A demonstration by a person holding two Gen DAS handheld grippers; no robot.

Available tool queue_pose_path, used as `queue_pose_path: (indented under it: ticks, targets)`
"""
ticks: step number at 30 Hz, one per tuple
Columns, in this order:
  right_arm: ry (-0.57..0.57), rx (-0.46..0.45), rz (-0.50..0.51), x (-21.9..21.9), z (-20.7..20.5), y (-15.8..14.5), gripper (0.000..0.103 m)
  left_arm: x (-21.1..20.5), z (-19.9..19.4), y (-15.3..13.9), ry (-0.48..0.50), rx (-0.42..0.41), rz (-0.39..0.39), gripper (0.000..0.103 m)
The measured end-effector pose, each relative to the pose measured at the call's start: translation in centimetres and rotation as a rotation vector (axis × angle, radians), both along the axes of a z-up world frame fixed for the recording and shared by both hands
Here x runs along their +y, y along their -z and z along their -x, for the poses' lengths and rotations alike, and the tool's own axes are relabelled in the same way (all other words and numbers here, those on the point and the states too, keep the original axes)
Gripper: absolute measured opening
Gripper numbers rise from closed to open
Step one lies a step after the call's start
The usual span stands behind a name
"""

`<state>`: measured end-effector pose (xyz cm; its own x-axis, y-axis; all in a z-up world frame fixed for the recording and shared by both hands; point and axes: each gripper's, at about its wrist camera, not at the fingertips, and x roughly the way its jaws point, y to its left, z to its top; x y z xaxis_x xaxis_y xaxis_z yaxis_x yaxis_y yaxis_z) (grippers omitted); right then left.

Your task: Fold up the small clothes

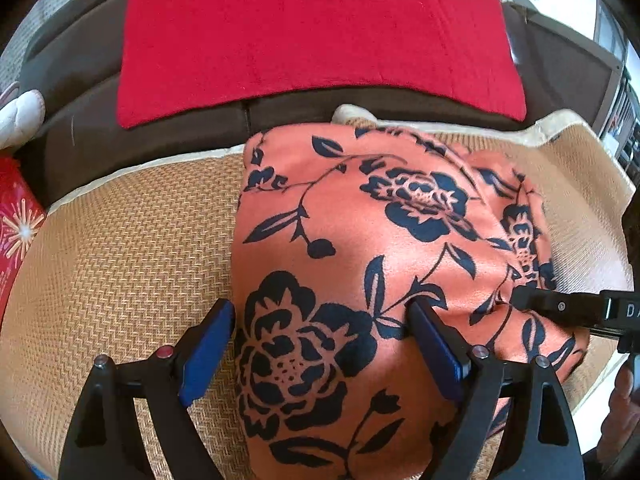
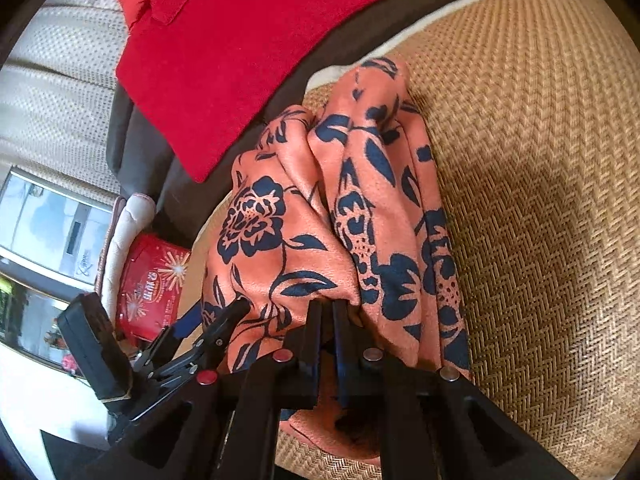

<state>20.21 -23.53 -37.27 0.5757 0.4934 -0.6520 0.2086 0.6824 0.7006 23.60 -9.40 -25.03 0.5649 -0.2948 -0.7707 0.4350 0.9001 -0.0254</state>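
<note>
An orange garment with dark blue flowers (image 1: 360, 240) lies folded on a woven tan mat (image 1: 120, 248). My left gripper (image 1: 320, 320) is open; its left finger rests on the mat at the garment's left edge and its right finger lies on the cloth. My right gripper (image 2: 327, 308) is shut on a bunched fold of the same garment (image 2: 288, 248) at its right side. The right gripper also shows in the left wrist view (image 1: 520, 296), reaching in from the right. The left gripper shows in the right wrist view (image 2: 218, 324) at lower left.
A red cloth (image 1: 312, 32) lies on the dark brown sofa (image 1: 168, 120) behind the mat. A red packet with sparkle print (image 2: 152, 284) and a white cushion (image 1: 20, 116) sit at the left. The mat (image 2: 540, 160) stretches bare to the right.
</note>
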Motion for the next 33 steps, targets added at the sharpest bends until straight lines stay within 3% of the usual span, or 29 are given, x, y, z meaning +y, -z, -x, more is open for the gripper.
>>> queue_pose_path:
  ticks: [5,8,10,12,15,18,21,23,25,27,33]
  targets:
    - [-0.002,-0.121,0.121,0.9,2.0,-3.7,0.011,1.5,3.5,-2.5,0.02,-0.099,0.035,0.089]
    - [-0.029,-0.171,0.112,1.7,2.9,-4.9,0.011,1.4,4.2,-1.2,0.028,-0.037,0.009,0.089]
    - [-0.062,-0.147,0.166,2.8,2.7,-4.7,0.011,0.6,4.6,0.6,0.045,-0.008,-0.073,0.089]
    - [-0.097,-0.036,0.189,3.6,1.6,-2.7,0.009,0.3,4.9,1.3,0.061,-0.012,-0.101,0.09]
    - [-0.084,-0.015,0.102,2.5,1.2,-2.1,0.009,1.2,4.5,0.2,0.07,-0.006,-0.045,0.09]
    - [-0.053,-0.049,0.077,1.2,2.0,-3.0,0.009,3.0,4.9,-1.7,0.044,-0.069,0.028,0.089]
    - [-0.006,-0.12,0.111,-0.4,2.9,-4.6,0.011,3.9,5.1,-3.1,0.033,-0.148,0.051,0.089]
    - [0.018,-0.156,0.089,-0.9,3.0,-5.1,0.011,4.0,4.0,-2.5,0.029,-0.13,0.026,0.089]
    - [0.01,-0.106,0.12,-0.8,2.1,-4.3,0.011,3.0,2.4,0.0,0.023,-0.033,-0.066,0.089]
    - [-0.049,0.029,0.145,0.1,0.5,-1.6,0.01,2.3,1.8,1.5,0.026,0.016,-0.091,0.09]
    - [-0.018,-0.05,0.148,-0.5,0.5,-3.7,0.012,1.8,4.0,-1.2,0.035,-0.171,-0.132,0.089]
